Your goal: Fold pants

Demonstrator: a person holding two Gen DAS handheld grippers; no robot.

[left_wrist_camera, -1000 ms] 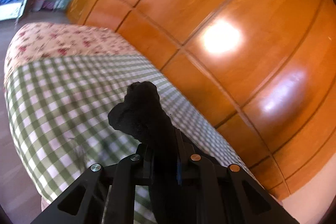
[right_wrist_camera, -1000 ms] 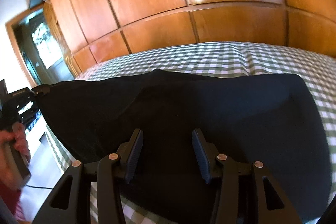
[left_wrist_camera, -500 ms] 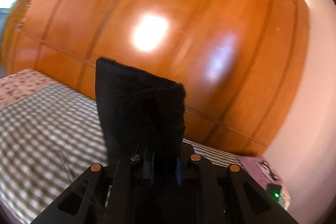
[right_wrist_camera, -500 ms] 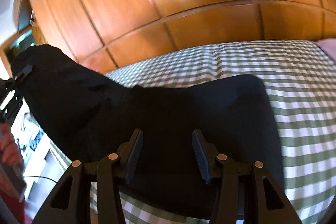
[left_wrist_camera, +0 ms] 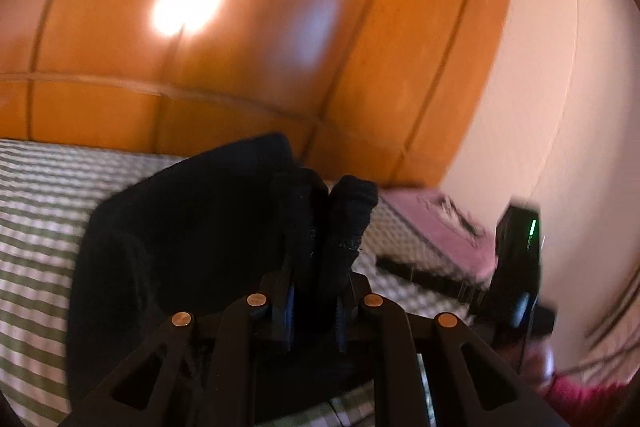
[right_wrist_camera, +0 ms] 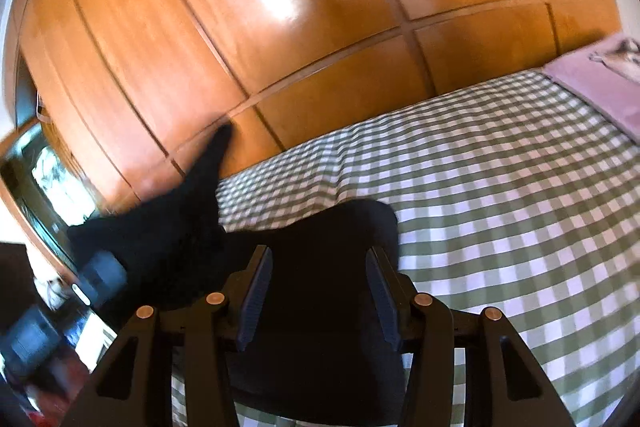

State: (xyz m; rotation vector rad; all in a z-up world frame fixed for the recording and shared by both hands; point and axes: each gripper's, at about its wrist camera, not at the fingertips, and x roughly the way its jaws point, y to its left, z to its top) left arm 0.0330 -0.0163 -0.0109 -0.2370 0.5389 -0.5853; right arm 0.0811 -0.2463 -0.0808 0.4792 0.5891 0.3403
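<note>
Closest to you, your left gripper (left_wrist_camera: 314, 291) is clamped on a bunched end of the black pants (left_wrist_camera: 192, 227), with cloth poking up between the two pads. Your right gripper (right_wrist_camera: 318, 291) stands with its jaws parted above the dark cloth, and nothing appears pinched between them, though black on black makes that hard to read. Beyond both tools, the pants lie partly on the green-checked bedspread (right_wrist_camera: 500, 187), with one end lifted off it in the left gripper. Farther off is a purple pillow (right_wrist_camera: 592, 83), then the glossy wooden wardrobe (right_wrist_camera: 320, 27).

The fold looks to be in mid-swing: one end is being carried over the rest, and it is not yet laid down, pressed flat or squared.

Compared with a second ago, the pants no longer stretch wide across the bed in the right view. They now look drawn in. The left view has swung from the floral bed end round to the pillow corner and pale wall.
</note>
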